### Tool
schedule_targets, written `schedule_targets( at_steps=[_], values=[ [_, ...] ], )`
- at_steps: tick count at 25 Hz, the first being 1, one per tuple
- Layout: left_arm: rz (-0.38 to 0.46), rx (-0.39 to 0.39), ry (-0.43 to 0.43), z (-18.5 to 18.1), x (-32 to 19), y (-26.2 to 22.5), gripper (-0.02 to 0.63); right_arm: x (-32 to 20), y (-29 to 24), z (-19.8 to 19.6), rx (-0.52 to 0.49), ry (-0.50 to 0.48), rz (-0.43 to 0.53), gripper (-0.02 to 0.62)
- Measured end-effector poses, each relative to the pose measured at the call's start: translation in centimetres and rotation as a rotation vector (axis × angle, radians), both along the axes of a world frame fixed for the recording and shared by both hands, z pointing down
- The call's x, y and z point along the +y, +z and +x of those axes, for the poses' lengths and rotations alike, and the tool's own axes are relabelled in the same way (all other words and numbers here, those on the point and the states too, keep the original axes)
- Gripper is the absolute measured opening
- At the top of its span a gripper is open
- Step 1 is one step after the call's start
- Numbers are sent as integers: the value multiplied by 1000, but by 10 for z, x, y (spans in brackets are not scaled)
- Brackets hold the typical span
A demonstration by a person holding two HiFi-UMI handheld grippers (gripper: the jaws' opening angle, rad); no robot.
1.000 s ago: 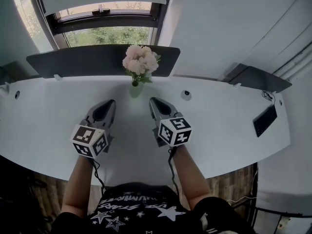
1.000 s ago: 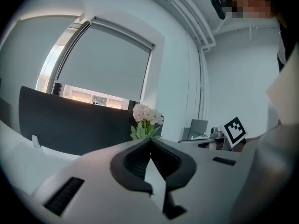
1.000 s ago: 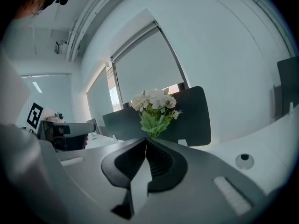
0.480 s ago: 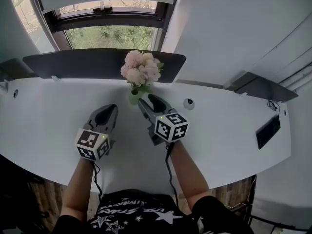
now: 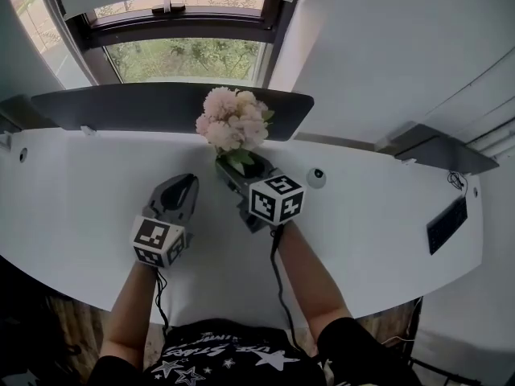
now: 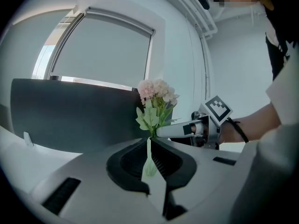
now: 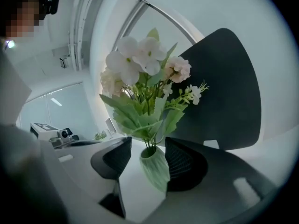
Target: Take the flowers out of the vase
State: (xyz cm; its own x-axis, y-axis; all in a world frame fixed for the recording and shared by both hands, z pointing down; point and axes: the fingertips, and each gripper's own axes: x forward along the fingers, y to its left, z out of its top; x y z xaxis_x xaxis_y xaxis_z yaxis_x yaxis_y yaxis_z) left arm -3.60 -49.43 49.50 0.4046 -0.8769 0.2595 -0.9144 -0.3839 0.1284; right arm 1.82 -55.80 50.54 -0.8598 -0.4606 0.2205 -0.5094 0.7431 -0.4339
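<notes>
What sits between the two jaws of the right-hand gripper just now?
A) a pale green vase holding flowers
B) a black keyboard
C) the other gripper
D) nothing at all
A: in the right gripper view, the right gripper, whose jaws have just been opening, has one jaw on either side of the pale green vase, with the flowers in it.

Head view steeply down over the desk [image 5: 386, 215]; both gripper views low, close, toward the shared flowers [image 7: 140, 62].
</notes>
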Motion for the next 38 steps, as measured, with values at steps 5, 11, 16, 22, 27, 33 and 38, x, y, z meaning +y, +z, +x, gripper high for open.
schedule_targets(
  at_steps=[5,11,16,22,27,33,38],
  values=[
    [16,28,49,13,-10,10,111,-8,0,-3,-9,-16,19,196],
    [12,-39,87,26,-22,33,187,-11,3,-6,11,-59,56,195],
    [22,-90,134,48,-32,45,232,-11,4,-4,21,-101,68,179],
    [41,-203,127,52,-47,60,253,-10,3,-7,-4,-119,62,169],
    [53,-183,123,52,-57,65,252,-10,5,-9,-17,-125,54,160],
    [54,-172,103,50,-59,67,238,-9,5,-9,-15,-129,52,146],
    [45,-139,100,49,-59,67,225,-9,3,-10,-5,-125,70,129]
  ],
)
